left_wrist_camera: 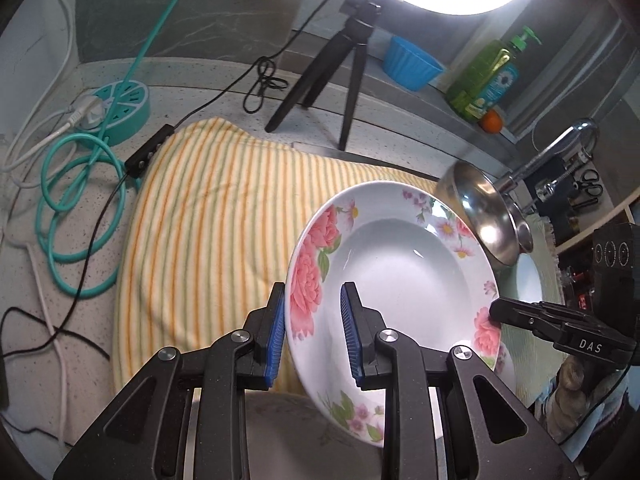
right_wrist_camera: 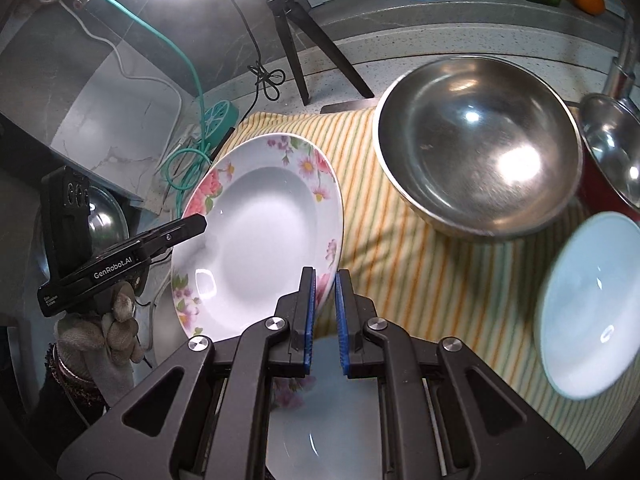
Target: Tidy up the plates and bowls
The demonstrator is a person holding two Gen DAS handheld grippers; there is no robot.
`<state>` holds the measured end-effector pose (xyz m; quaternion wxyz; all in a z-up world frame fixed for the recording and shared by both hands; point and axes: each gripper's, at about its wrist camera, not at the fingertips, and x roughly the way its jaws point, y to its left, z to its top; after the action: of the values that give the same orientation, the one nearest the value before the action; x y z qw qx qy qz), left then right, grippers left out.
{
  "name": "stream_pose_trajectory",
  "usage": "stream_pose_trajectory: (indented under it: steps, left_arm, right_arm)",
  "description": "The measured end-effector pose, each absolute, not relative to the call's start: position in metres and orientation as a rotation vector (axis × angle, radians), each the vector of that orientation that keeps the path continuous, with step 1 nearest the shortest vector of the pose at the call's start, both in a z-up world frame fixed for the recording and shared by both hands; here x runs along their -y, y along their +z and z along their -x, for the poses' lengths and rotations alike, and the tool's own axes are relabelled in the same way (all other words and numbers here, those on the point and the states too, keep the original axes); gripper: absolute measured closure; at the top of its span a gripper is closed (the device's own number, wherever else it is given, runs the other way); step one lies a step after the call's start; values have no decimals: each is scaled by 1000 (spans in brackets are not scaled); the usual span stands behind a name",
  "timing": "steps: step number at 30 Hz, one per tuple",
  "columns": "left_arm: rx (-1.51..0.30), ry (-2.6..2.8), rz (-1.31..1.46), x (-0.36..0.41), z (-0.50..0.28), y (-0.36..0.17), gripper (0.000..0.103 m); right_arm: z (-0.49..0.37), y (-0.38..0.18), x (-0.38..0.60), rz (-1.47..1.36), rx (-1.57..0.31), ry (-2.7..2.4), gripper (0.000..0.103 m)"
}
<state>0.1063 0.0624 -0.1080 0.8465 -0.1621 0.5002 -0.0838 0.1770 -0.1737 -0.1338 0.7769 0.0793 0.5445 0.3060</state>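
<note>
Left wrist view shows the floral plate (left_wrist_camera: 400,276) raised on a tilt above the striped towel (left_wrist_camera: 208,216), its rim running between the blue pads of the left tongs (left_wrist_camera: 313,334). Those pads straddle the near-left rim with a clear gap on the inner side, so I judge them only loosely around the plate, not clamped. The right tongs (left_wrist_camera: 496,314) meet the opposite rim at a pink flower.

In the right wrist view, the right tongs (right_wrist_camera: 325,306) are nearly closed on the plate's (right_wrist_camera: 256,240) rim, pinching it, while the left tongs (right_wrist_camera: 200,222) reach the far rim from the other side. Two holds on opposite edges seem meant to keep a wide, slippery dish from swinging; the tilt suggests it is being passed or lowered onto the second plate (right_wrist_camera: 332,420), which lies directly beneath.

The towel (right_wrist_camera: 440,280) covers the surface, probably to cushion and dry the crockery. On it, toward the far right, sits the large steel bowl (right_wrist_camera: 476,148), with a smaller steel bowl (right_wrist_camera: 612,152) just beside it at the right edge and a white bowl (right_wrist_camera: 592,316) nearer. Like pieces seem kept together, so stacking plate on plate looks like the step in hand.
</note>
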Motion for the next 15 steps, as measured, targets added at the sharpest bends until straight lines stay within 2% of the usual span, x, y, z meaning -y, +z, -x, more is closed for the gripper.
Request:
stream_pose_trajectory:
  steps: [15]
  left_arm:
    - [-1066, -239, 338, -6, -50, -106, 79]
  right_arm:
    - [-117, -131, 241, -195, -1199, 623, 93]
